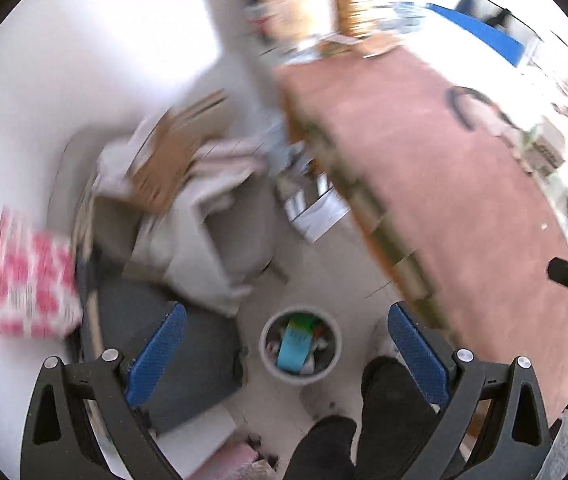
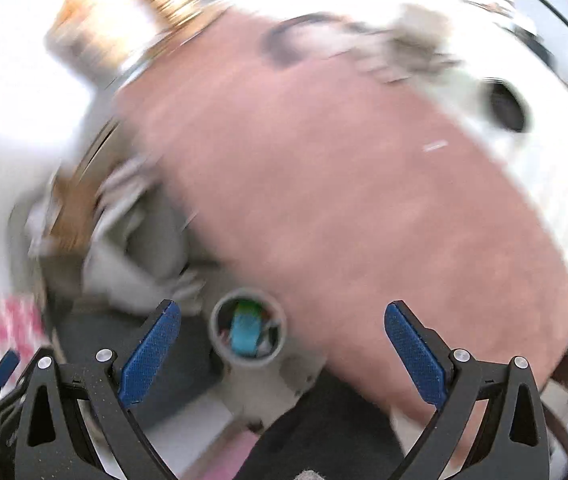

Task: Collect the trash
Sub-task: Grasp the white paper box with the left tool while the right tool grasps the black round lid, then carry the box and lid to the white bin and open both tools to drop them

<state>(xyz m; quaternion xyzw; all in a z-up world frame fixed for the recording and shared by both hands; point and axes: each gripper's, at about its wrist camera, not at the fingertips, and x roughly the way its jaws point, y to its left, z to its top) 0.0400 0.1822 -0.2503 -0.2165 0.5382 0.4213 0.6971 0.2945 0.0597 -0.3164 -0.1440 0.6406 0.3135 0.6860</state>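
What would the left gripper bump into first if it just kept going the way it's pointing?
Probably the round trash bin on the floor, seen between the open left gripper fingers. Nothing shows in between, though blur makes depth unclear.

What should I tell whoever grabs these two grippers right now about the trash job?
Left gripper: open, holding nothing. Right gripper: open, holding nothing.
Both hang above the round grey waste bin on the floor beside the long pinkish-brown table.
Done: the bin already holds trash, including a light blue flat piece.
Left: blur hides most of the tabletop; a small white scrap near its far edge may need collecting.
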